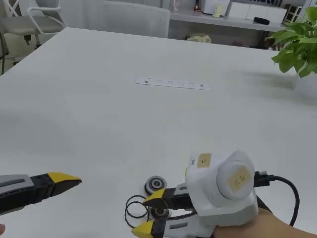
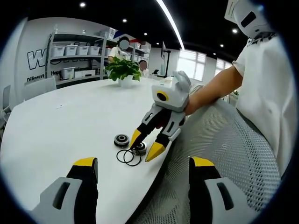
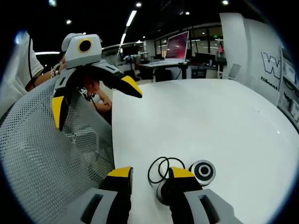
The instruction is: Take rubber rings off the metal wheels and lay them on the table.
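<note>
At the near edge of the white table (image 1: pixel 99 124), the right gripper (image 1: pixel 145 214) is held with jaws apart. One metal wheel (image 1: pixel 159 212) is seen between their tips, not clamped. Two overlapped black rubber rings (image 1: pixel 134 208) are laid flat just left of it, and a second metal wheel (image 1: pixel 155 184) is found just beyond. The left gripper (image 2: pixel 144 162), jaws parted and empty, is held at the near left. Farther off, a white strip (image 1: pixel 173 83) lies mid-table, and a potted plant (image 1: pixel 297 44) stands far right.

Two metal wheels (image 1: pixel 155 184) flat on the table (image 1: pixel 148 124), two loose black rubber rings (image 1: pixel 135 208) overlapping just beside them
</note>
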Motion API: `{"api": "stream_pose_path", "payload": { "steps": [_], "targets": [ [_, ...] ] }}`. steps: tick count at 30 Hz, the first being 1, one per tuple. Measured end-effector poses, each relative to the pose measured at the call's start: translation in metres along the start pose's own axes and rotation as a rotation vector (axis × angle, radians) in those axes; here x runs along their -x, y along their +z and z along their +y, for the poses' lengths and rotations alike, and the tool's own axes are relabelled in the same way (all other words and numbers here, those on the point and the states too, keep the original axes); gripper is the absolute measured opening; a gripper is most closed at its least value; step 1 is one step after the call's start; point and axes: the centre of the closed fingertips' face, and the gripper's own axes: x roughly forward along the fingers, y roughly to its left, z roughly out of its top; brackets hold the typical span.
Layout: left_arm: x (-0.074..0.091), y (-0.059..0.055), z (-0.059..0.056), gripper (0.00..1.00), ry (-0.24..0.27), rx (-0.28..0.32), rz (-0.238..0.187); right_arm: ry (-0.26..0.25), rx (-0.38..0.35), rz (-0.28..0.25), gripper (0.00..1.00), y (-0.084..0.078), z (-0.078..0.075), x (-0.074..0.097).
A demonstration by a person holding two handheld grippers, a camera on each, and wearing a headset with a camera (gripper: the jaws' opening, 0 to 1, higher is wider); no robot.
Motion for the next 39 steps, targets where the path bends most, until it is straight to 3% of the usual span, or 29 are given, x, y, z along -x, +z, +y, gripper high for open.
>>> {"api": "stream_pose_path", "payload": {
  "steps": [5, 11, 19, 26, 33, 39],
  "targets": [
    [0.0, 0.001, 0.0, 0.77, 0.002, 0.001, -0.005, 0.012, 0.005, 0.004, 0.32, 0.0, 0.004, -0.004],
    [0.0, 0.0, 0.0, 0.77, 0.0, -0.009, 0.006, -0.01, 0.026, 0.014, 0.33, -0.002, -0.001, -0.005],
    [0.001, 0.0, 0.0, 0.77, 0.003, -0.011, 0.006, -0.039, -0.008, -0.024, 0.32, 0.006, -0.012, 0.002],
    [0.002, 0.004, -0.001, 0.78, -0.009, -0.057, 0.011, -0.093, -0.024, -0.077, 0.32, 0.021, -0.031, 0.015],
    [0.004, 0.023, 0.006, 0.79, -0.016, -0.097, -0.014, -0.182, -0.08, -0.167, 0.3, 0.04, -0.063, 0.04],
    [0.005, 0.046, 0.022, 0.79, -0.004, -0.165, -0.021, -0.244, -0.124, -0.242, 0.29, 0.056, -0.089, 0.06]
  ]
}}
